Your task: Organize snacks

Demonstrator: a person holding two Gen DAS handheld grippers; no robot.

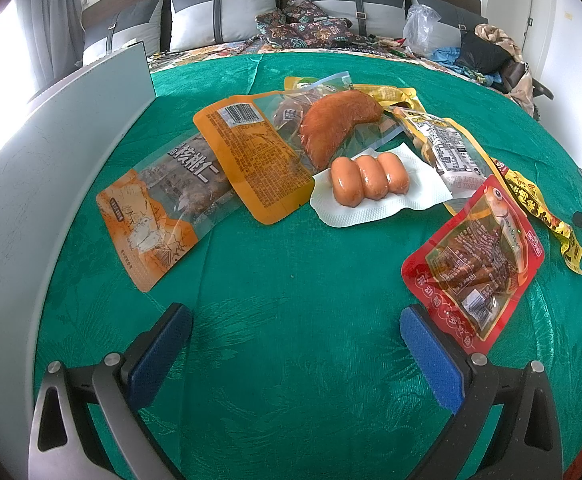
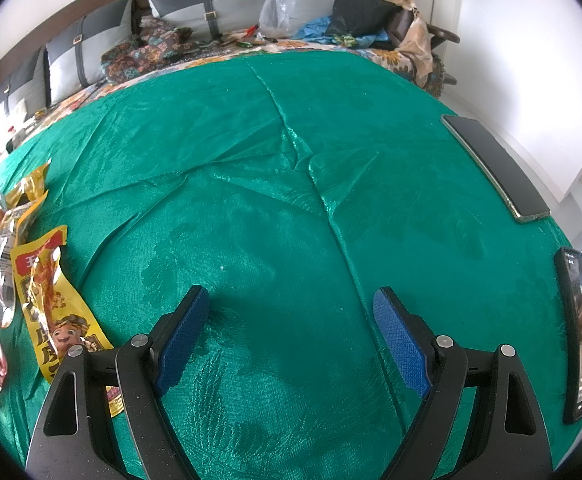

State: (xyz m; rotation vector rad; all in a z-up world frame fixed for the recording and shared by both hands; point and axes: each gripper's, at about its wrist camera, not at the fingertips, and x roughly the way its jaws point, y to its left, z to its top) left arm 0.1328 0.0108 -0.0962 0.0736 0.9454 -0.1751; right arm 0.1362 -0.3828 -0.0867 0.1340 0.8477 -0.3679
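Observation:
Snack packs lie scattered on a green cloth (image 1: 291, 300). In the left wrist view I see a walnut pack (image 1: 159, 220), an orange pouch (image 1: 251, 156), a vacuum-packed meat piece (image 1: 339, 120), three small sausages (image 1: 369, 178) on white wrap, a clear labelled pack (image 1: 447, 148), a red fish pack (image 1: 475, 264) and a yellow pack (image 1: 543, 212). My left gripper (image 1: 295, 316) hovers open in front of them, its right pad beside the red pack. My right gripper (image 2: 291, 300) is open over bare green cloth (image 2: 291, 200), with the yellow pack (image 2: 51, 300) to its left.
A grey box wall (image 1: 51, 160) stands along the left. Two phones (image 2: 495, 168) (image 2: 581, 332) lie at the cloth's right edge. Behind are grey pillows (image 1: 219, 12), a patterned blanket (image 1: 299, 28), a plastic bag (image 1: 421, 24) and a pile of clothes (image 2: 371, 12).

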